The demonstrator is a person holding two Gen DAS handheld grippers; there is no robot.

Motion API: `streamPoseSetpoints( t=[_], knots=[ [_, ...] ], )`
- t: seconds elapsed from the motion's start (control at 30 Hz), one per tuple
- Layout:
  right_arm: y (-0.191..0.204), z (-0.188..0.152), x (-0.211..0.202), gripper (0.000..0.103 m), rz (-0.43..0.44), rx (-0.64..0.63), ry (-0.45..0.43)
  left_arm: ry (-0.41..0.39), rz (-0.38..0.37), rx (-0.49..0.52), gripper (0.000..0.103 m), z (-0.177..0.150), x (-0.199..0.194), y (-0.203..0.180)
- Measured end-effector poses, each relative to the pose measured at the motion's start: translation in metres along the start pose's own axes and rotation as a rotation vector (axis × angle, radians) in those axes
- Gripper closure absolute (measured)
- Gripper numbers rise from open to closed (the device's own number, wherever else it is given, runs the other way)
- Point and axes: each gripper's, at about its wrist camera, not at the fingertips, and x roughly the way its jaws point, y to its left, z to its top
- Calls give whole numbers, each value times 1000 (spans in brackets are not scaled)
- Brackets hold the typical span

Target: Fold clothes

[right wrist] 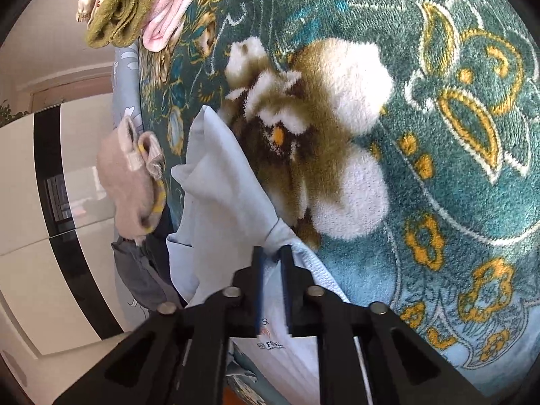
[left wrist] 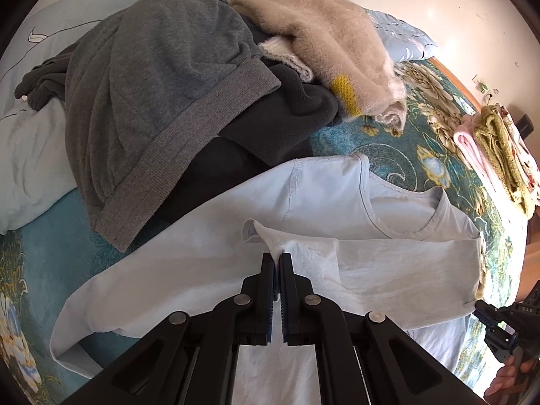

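Now, near to far, as we see it:

Left gripper: our left gripper (left wrist: 277,255) has its jaws closed on a pinched ridge of the pale blue shirt (left wrist: 209,270), just in front of the camera.

Right gripper: our right gripper (right wrist: 272,249) has its jaws clamped on a gathered bunch at a stitched edge of the same shirt (right wrist: 219,182), which hangs slack from the pinch.

Shirt's place: it lies spread on the bed's floral blanket (left wrist: 388,141), neckline toward the far side, one part doubled over the body.

Handling: we judge it light, thin and limp; it will sag and crease between grips, so seams, hems and corners are the surest places to take hold, with both pinches kept taut.

Stage: a partial fold seems in hand; how far along, we cannot tell.

Surface: the blanket is plush and probably grippy, so cloth may drag on it.

Further back: a loose heap with a grey sweater (left wrist: 152,101) and a beige fuzzy garment (left wrist: 330,44).

Far edge: a folded stack (left wrist: 499,148) near the wall.

Room: pale walls, a glossy white cabinet (right wrist: 27,209).
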Motion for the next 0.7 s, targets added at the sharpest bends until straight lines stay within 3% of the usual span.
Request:
streamPoseSetpoints(
  t=[0.13,0.4,0.53,0.7],
  knots=[
    [13,-4,-18,99,-42,-102,-65,-54,-3,29,99,4,-14,-1],
    [-3,-18,-8,99,-141,-134,-22,48,29,-21,99,-11,22,16],
    [-9,-18,-8,99,-145,-135,-27,104,44,-55,99,-19,42,27],
    [-2,-17,-10,96,-128,-163,-6,117,-32,-73,98,-18,28,29]
  ],
)
